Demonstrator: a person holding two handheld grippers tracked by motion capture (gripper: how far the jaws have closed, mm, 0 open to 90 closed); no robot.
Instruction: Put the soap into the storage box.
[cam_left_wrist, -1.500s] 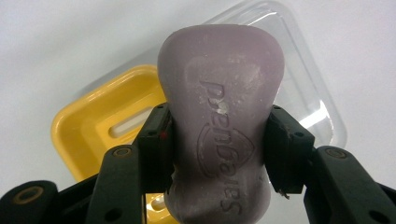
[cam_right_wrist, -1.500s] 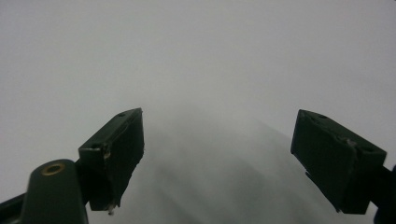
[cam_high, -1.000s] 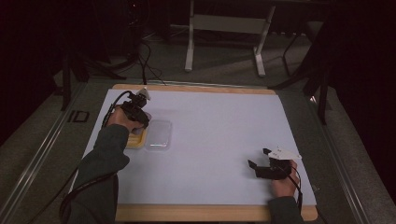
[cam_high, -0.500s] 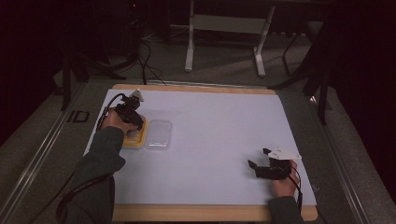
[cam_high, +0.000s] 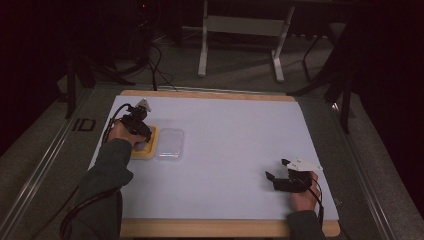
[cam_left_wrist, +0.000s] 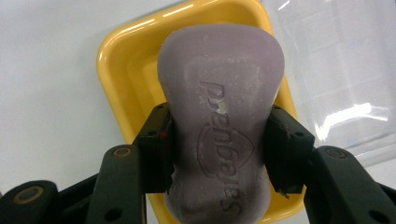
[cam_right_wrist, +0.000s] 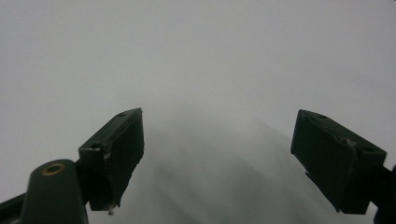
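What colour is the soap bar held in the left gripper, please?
Pale purple soap bar; left gripper view shows it best.

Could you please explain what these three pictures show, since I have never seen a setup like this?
A person sits at a table covered with a white sheet and holds a hand-held gripper in each hand. The wide picture comes from a camera above the table; the other two come from cameras riding on each gripper, looking along its black fingers. The left gripper is clamped on a purple bar of soap, just above a yellow soap dish. Beside the dish lies a clear plastic lid. The right gripper rests near the table's front right corner, its fingers open, with nothing between them.
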